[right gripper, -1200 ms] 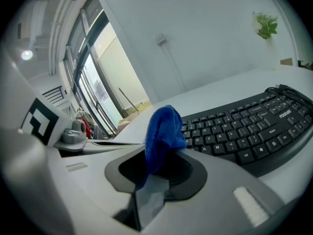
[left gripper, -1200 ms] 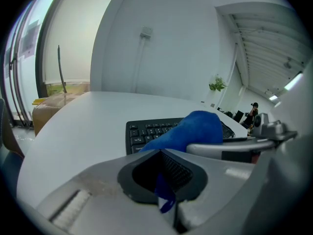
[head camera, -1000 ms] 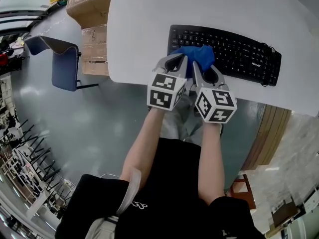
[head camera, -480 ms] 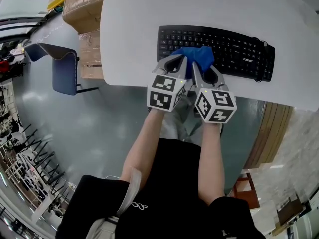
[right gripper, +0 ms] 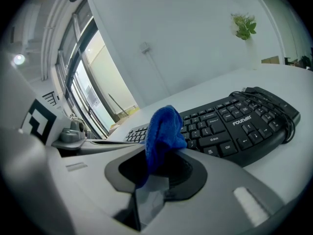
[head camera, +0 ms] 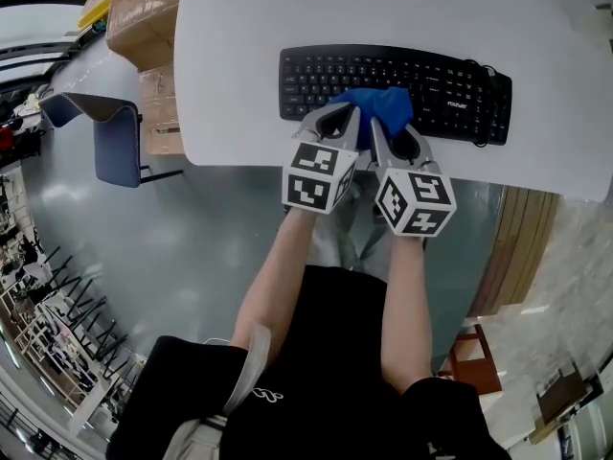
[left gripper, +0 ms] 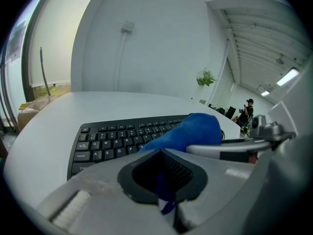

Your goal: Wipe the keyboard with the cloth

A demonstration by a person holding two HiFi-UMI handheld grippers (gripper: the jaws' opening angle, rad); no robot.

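A black keyboard [head camera: 441, 75] lies on the white table [head camera: 239, 56]. A bunched blue cloth [head camera: 378, 103] rests on the keyboard's near edge, around its middle. Both grippers stand side by side at that edge. My left gripper [head camera: 337, 121] is shut on one end of the cloth [left gripper: 188, 131]. My right gripper [head camera: 395, 127] is shut on the other end, and the cloth [right gripper: 164, 129] rises out of its jaws in front of the keyboard [right gripper: 234, 124]. The keys [left gripper: 110, 141] to the left of the cloth show uncovered.
A cable [head camera: 488, 70] is coiled at the keyboard's right end. Left of the table stand cardboard boxes [head camera: 144, 17] and a blue chair [head camera: 115, 142] on the grey floor. The table's near edge [head camera: 249, 161] runs just under the grippers.
The keyboard and table have slid to the left in the head view while the grippers and cloth hold the same spot, so the cloth now lies further right along the keyboard.
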